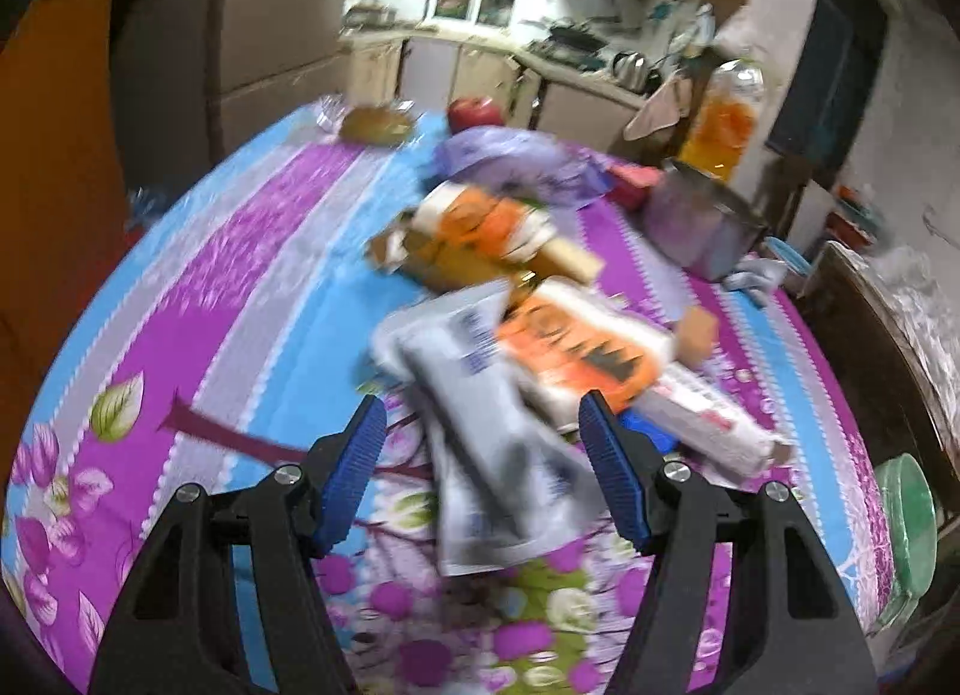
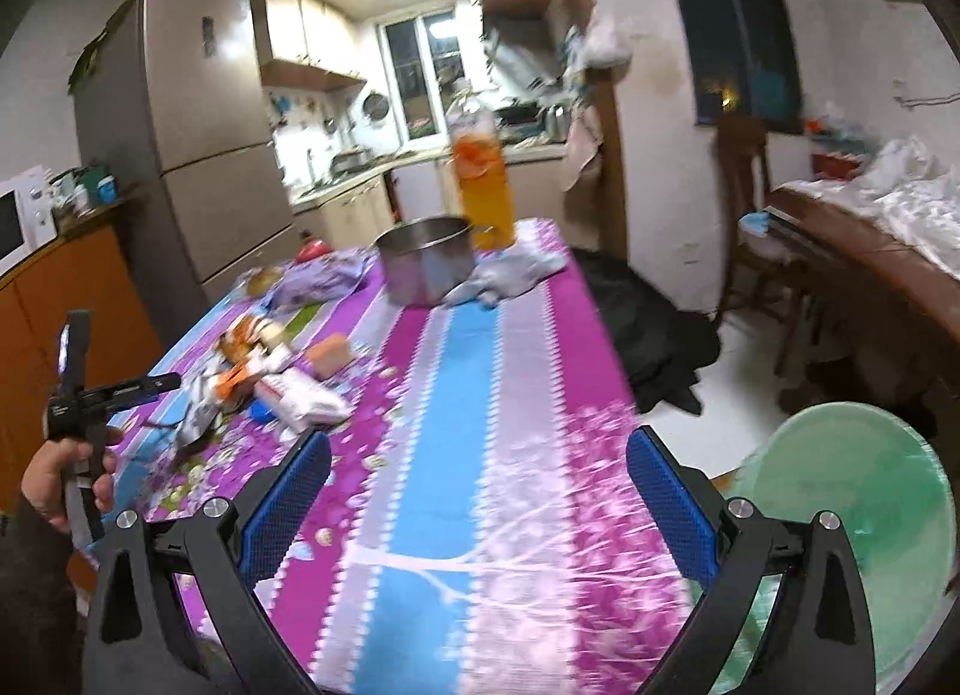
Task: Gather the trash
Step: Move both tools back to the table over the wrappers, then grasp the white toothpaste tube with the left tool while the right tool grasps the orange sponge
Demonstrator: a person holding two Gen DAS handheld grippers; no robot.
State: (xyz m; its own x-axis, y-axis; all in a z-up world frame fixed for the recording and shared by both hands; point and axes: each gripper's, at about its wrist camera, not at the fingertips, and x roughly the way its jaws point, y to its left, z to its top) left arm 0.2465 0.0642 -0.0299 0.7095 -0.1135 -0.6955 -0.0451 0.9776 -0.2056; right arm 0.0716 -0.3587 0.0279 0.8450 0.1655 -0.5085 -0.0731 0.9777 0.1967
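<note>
Kitchen cupboards and a fridge point(image 2: 180, 155) stand behind the counter point(image 2: 456, 395), which is draped in a purple, blue and grey flowered cloth. On its left half lies the trash: a grey-white wrapper point(image 1: 492, 443) partly between the widely spread fingers of the left tool point(image 1: 480, 425), overlapped by an orange-and-white packet point(image 1: 576, 353), with more wrappers and a lilac bag point(image 1: 510, 161) beyond. The right tool point(image 2: 480, 473) hangs wide and empty over bare cloth near a green bin point(image 2: 852, 515), with a steel pot point(image 2: 426, 263) and an orange drink bottle point(image 2: 483, 185) at the far end.
</note>
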